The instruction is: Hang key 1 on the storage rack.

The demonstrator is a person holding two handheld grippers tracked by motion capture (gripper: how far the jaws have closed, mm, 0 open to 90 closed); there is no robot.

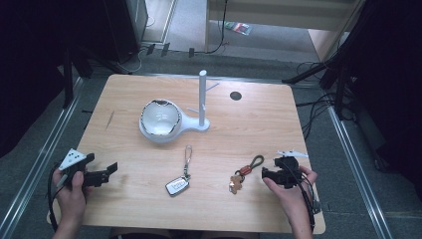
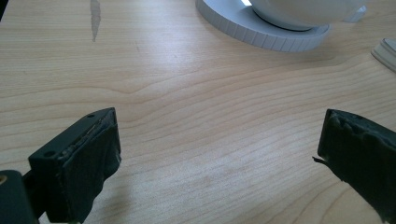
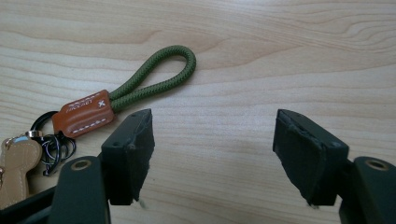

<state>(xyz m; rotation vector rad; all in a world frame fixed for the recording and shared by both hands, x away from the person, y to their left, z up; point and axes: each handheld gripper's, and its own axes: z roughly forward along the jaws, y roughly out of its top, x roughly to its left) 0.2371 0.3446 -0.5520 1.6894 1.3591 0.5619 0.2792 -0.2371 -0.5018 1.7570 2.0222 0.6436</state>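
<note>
The right gripper [image 1: 271,174] is held low with fingers apart just beside the green-looped keyring [image 3: 140,81], probably for a grasp. The left gripper [image 2: 219,154], fingers also spread and empty, is kept over bare desk [image 1: 249,129] near the stand [image 1: 171,122].

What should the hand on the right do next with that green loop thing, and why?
Probably slide the right gripper slightly toward the green cord loop of the keychain. Its jaws stand open with nothing between them, and the loop lies just beside one jaw, flat on the table.
</note>
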